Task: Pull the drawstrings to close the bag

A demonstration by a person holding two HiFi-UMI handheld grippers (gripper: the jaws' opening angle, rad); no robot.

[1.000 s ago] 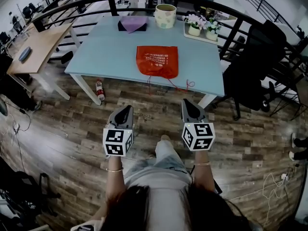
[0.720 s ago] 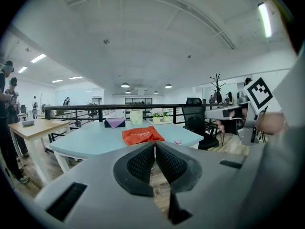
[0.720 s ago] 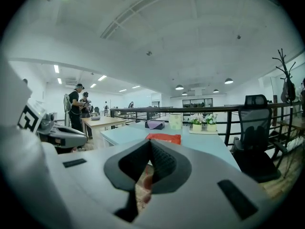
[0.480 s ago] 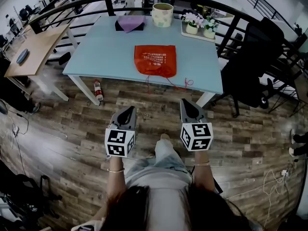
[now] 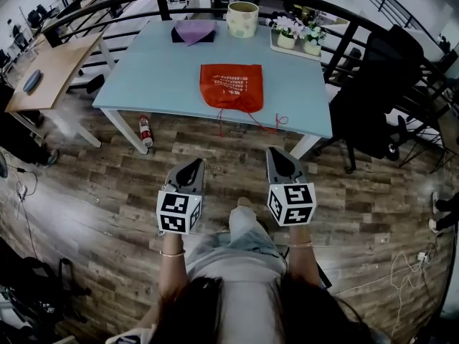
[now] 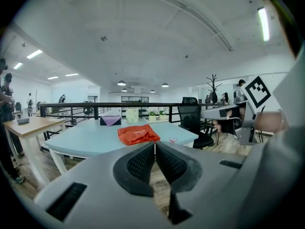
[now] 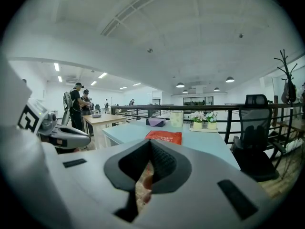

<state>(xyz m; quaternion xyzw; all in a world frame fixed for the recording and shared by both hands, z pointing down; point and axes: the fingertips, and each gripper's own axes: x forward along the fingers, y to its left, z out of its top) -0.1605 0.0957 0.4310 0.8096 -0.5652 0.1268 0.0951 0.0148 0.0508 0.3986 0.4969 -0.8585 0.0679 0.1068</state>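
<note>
A red drawstring bag [image 5: 232,86] lies flat near the front edge of a light blue table [image 5: 158,70]. Its thin red drawstrings [image 5: 276,122] trail over that edge at the bag's right. The bag also shows in the left gripper view [image 6: 138,134] and the right gripper view [image 7: 164,137]. My left gripper [image 5: 191,169] and right gripper [image 5: 278,158] are held side by side over the wooden floor, well short of the table. Both are shut with nothing between the jaws.
At the table's far side stand a pale patterned pot [image 5: 242,18], a tray of small flower pots [image 5: 300,36] and a purple cloth on a dark box [image 5: 194,31]. A black office chair [image 5: 380,95] is right of the table, a bottle [image 5: 146,132] under its left leg.
The view has drifted slightly closer to the table. Both grippers stay shut and side by side.
</note>
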